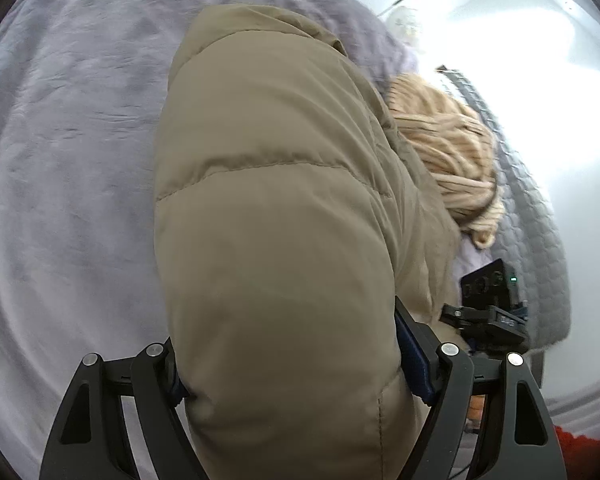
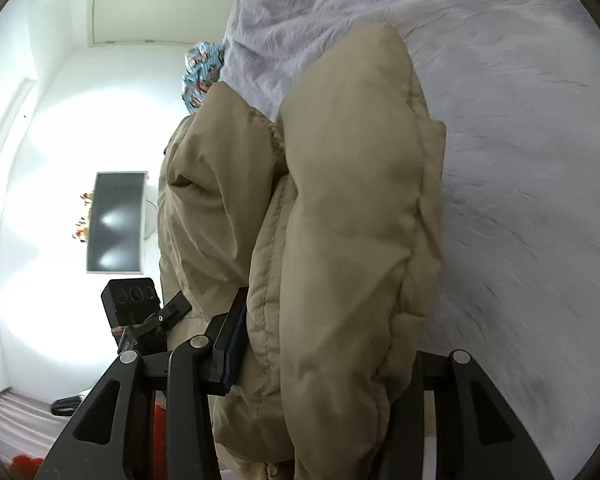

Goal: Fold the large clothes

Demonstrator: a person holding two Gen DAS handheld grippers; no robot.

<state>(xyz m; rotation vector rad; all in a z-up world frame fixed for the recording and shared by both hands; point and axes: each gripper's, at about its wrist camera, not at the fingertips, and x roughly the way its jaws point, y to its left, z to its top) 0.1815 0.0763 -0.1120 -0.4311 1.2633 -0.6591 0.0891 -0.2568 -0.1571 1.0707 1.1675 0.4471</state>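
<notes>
- Your left gripper (image 1: 288, 364) clamps a thick fold of the tan puffer jacket (image 1: 276, 216), which fills the centre of the left wrist view.
- Your right gripper (image 2: 320, 360) pinches another padded fold of the jacket at centre frame.
- A lilac plush blanket (image 1: 68, 128) lies beneath.
- A cream knit garment (image 1: 452, 148) sits at right, touching the jacket.
- A dark wall screen (image 2: 116, 222) hangs at left.
- No legible writing.

Matt quilted jacket (image 1: 276, 216), fuzzy blanket (image 1: 68, 128)
</notes>
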